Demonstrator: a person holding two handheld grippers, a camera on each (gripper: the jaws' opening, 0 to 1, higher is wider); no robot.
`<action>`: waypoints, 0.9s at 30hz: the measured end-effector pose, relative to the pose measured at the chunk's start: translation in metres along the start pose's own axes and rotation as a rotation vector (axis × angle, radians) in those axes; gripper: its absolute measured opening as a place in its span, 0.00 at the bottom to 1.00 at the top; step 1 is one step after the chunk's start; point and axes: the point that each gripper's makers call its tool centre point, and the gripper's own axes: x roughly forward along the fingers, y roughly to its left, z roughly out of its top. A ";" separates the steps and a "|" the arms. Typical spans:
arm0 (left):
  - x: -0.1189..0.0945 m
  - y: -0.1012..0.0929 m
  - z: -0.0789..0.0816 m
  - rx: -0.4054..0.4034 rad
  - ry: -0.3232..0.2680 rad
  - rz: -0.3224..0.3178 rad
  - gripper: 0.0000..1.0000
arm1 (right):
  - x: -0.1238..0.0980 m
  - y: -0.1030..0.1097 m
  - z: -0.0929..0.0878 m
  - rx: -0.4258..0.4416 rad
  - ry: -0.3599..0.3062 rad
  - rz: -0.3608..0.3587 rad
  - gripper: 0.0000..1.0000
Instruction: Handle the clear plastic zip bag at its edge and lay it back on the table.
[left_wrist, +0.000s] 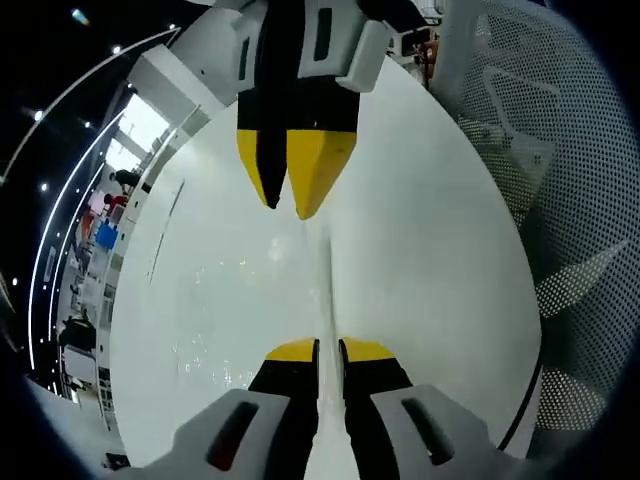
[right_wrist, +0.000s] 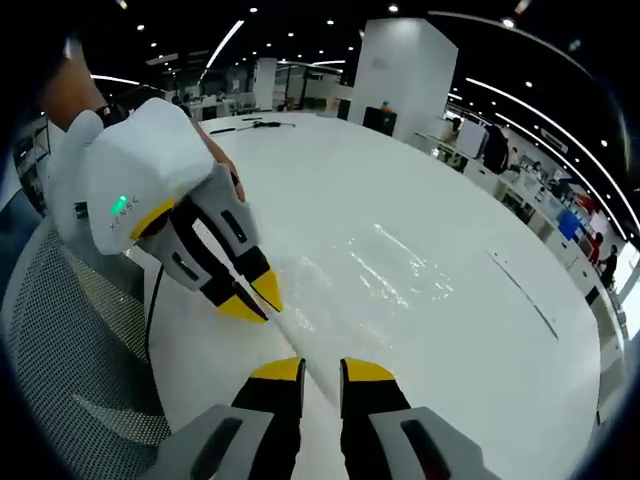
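The clear plastic zip bag lies flat on the white table, showing mostly as glints and creases. One edge of it rises as a thin ridge between the two grippers. My left gripper is shut on that edge, its yellow tips nearly touching. In the right gripper view the left gripper comes in from the left, a hand around it. My right gripper holds the same edge with a narrow gap between its jaws. It enters the left gripper view from above.
A mesh office chair stands at the table's near side. A black cable hangs over that edge. Thin dark items lie at the far end. Desks and people fill the room beyond.
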 end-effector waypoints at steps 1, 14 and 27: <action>-0.001 0.000 0.000 -0.003 0.000 0.001 0.06 | 0.001 0.000 0.000 0.001 0.000 0.001 0.11; -0.015 0.005 -0.004 -0.207 -0.038 0.036 0.15 | 0.003 0.001 0.000 0.047 -0.020 0.005 0.16; -0.031 0.007 -0.015 -0.335 -0.044 0.089 0.24 | -0.005 -0.003 -0.009 0.191 -0.053 -0.015 0.30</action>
